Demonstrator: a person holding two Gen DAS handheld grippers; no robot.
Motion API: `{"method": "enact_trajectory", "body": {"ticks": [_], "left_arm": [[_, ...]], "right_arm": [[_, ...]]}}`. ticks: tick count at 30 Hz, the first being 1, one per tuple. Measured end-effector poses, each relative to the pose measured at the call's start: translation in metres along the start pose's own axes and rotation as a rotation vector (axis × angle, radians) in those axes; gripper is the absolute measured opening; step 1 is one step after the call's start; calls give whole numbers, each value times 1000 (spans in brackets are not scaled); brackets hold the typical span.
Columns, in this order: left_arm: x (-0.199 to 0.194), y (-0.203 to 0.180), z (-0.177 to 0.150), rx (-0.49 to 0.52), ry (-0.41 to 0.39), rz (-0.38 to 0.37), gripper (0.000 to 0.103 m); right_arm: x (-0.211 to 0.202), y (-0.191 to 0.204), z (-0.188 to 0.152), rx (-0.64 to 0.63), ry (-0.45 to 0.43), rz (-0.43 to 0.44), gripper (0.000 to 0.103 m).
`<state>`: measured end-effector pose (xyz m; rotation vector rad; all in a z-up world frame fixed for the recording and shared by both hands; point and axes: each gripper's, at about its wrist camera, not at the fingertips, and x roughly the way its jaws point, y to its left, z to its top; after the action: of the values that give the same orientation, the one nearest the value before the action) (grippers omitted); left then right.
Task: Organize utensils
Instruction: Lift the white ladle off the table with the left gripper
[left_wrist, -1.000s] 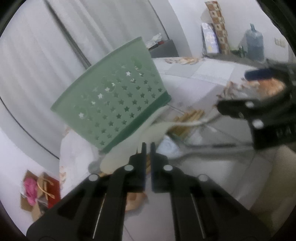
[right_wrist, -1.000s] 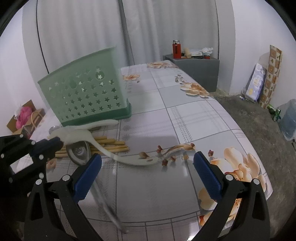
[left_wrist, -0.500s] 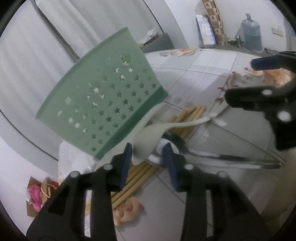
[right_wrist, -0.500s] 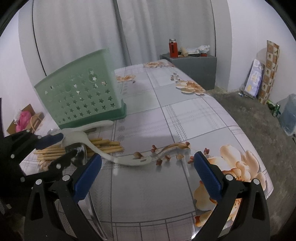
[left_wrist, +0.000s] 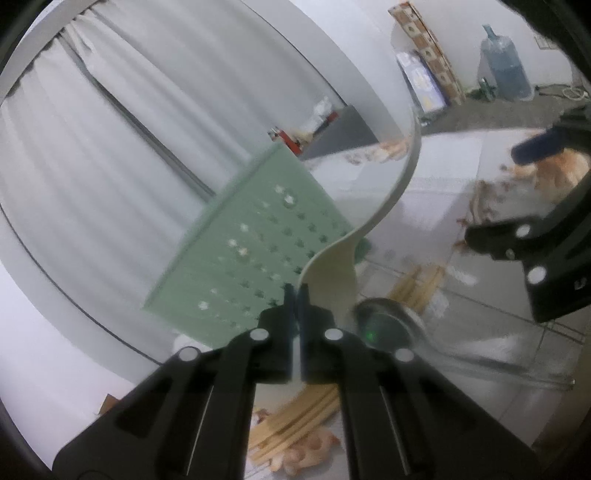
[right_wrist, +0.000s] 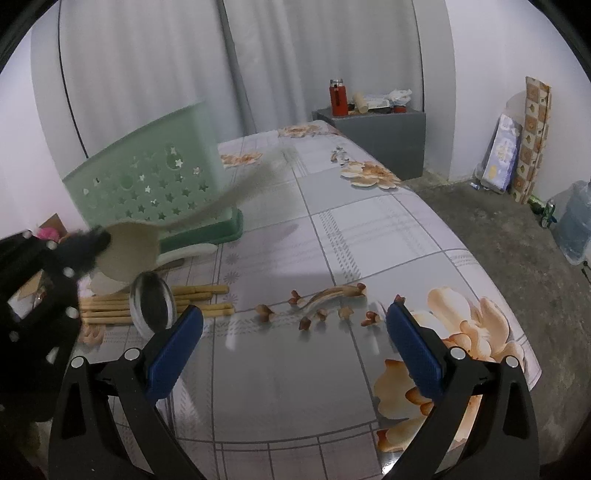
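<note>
Left wrist view: left hand-held gripper (left_wrist: 294, 295), jaws closed tight on the edge of a cream-white ladle (left_wrist: 334, 275). The ladle's bowl sits just past the fingertips; its curved handle sweeps up and to the right across the frame, lifted clear of the counter (left_wrist: 436, 206). Behind it, a pale green basket (left_wrist: 251, 243) with star-shaped cut-outs, blurred. Below and right of the ladle, a metal spoon (left_wrist: 384, 326) lies on the counter with its bowl near the gripper and its handle running right. A bundle of wooden chopsticks (left_wrist: 295, 421) lies under and beside the spoon.

Right wrist view: right hand-held gripper (right_wrist: 295, 343), blue-padded jaws spread wide with nothing between them, poised over the floral-patterned counter (right_wrist: 369, 229). At left, the left hand-held gripper (right_wrist: 86, 242) carries the ladle (right_wrist: 129, 254) in front of the green basket (right_wrist: 147, 181), which stands on the counter's far left side. The ladle's handle is blurred as it rises toward the upper right. The metal spoon (right_wrist: 153, 304) rests across the chopsticks (right_wrist: 107, 306), just left of the right gripper's left finger. A second white utensil (right_wrist: 188, 251) lies against the basket's base.

Background: grey cabinet (right_wrist: 384, 136) with a red flask (right_wrist: 338, 98), pale curtains (right_wrist: 147, 55), a water jug (right_wrist: 576, 221) on the floor.
</note>
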<state>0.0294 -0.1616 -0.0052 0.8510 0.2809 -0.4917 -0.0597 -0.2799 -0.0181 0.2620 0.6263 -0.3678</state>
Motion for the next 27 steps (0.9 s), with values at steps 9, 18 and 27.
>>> {"method": "enact_trajectory", "body": {"ticks": [9,18,27], "left_arm": [[-48,72,-9,-237,47,-274,1],[-21,92,-87,-435,383,-723,1],[7,109,-130,-739,440,-616,37]], "right_arm": [[-5,-1,1,0,-16,3,97],[-5,-3,1,3,-8,11,97],[-3,5,1,-46,26,32,97]]}}
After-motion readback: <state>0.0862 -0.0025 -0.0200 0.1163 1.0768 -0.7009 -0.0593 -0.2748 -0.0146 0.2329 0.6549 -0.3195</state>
